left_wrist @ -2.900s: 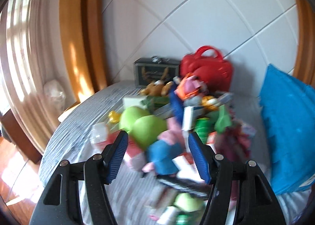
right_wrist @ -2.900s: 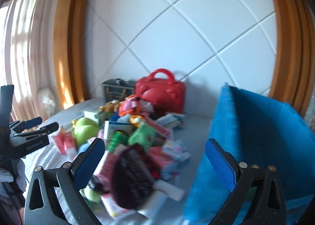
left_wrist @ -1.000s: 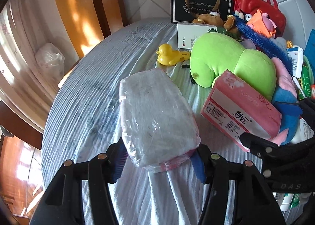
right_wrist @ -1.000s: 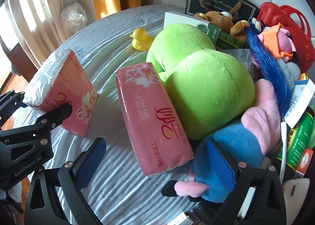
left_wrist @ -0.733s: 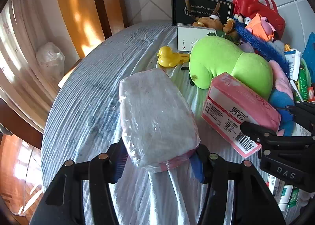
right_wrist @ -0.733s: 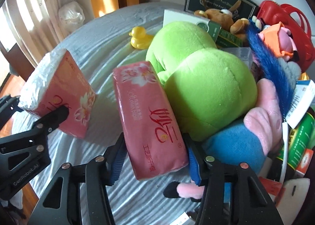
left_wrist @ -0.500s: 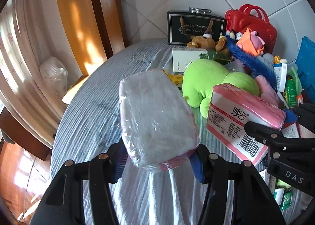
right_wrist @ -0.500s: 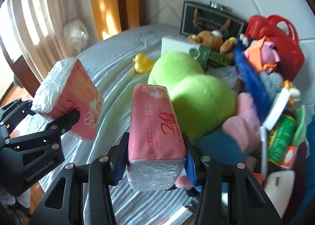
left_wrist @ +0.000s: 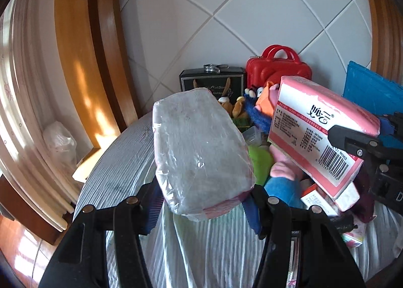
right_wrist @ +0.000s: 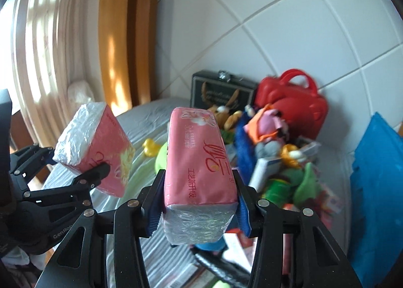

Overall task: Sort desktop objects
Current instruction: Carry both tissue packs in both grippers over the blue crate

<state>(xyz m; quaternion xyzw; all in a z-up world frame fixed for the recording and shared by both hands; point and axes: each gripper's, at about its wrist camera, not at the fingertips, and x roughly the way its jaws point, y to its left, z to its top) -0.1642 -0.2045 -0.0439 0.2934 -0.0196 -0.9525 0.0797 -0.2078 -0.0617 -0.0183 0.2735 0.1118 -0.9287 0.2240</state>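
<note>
Now both tongs, left point(left_wrist: 204, 202) and right point(right_wrist: 199, 202), pinching soft plastic-wrapped tissue packs point(left_wrist: 199, 152).

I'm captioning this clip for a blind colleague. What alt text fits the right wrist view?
The right gripper is shut on a pink tissue pack, held in the air above a cluttered table. To its left, the left gripper holds a second pink tissue pack. Behind are toys, a red case and a blue bin.

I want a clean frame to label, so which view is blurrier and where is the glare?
Right wrist view: toy pile smeared with motion blur. Left wrist view: sharper, barcode on pink pack readable; glare on the other pack's plastic wrap; both bend edges.
</note>
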